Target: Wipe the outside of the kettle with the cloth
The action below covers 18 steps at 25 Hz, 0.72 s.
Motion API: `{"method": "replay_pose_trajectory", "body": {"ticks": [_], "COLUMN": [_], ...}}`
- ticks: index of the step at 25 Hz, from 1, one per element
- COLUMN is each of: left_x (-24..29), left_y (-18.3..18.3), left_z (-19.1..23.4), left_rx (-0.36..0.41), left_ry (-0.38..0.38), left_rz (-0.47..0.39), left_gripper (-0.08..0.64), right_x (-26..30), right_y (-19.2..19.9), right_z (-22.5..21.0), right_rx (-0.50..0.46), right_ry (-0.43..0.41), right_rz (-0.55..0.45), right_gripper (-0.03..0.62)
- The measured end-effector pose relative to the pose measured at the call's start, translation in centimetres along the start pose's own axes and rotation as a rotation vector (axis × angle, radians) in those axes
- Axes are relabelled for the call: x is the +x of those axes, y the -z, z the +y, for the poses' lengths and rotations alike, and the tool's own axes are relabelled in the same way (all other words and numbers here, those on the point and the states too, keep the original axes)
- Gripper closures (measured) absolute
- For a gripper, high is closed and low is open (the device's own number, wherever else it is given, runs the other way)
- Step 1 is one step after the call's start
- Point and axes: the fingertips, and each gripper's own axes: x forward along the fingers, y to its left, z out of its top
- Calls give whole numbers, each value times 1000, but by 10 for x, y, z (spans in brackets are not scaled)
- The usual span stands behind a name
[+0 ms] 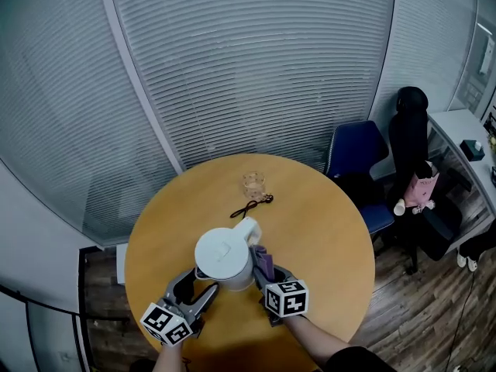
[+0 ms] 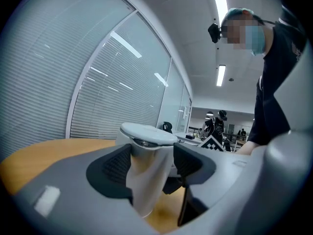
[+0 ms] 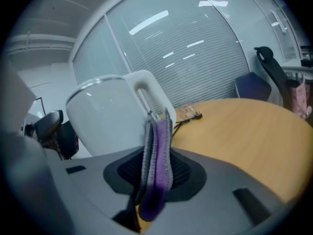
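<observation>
purple and grey cloth (image 3: 156, 165) hangs folded in the right gripper (image 3: 155, 177), whose jaws are pinched tight on it. its upper edge sits right by the handle of the white kettle (image 1: 223, 256). the kettle stands upright, lid on, near the front of the round wooden table (image 1: 325, 223). the left gripper (image 2: 149, 168) has its jaws spread wide, the kettle's body filling the gap between the pads, apparently bracing it. so the setup looks done. whether the cloth touches the wall i cannot tell, and i judge most of the outside is left to wipe.
</observation>
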Motion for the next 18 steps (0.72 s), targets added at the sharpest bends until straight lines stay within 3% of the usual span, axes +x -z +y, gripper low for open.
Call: {"method": "replay_pose_trajectory", "body": {"ticks": [6, 12, 15, 18], "left_x": [1, 3, 5, 6], "left_y": [0, -1, 1, 2], "left_z": [-5, -5, -6, -10], "left_rx": [-7, -8, -7, -10], "left_ry": [15, 26, 25, 23], "left_rz": [0, 9, 16, 15], "left_gripper": [301, 301, 301, 301], "right_x": [22, 26, 11, -17], "right_y": [50, 64, 55, 26], "right_z": [-26, -34, -31, -18], "right_rx": [115, 191, 214, 252], "right_ry": [47, 75, 60, 26], "right_rz": [129, 179, 147, 42], "right_gripper": [489, 489, 489, 489]}}
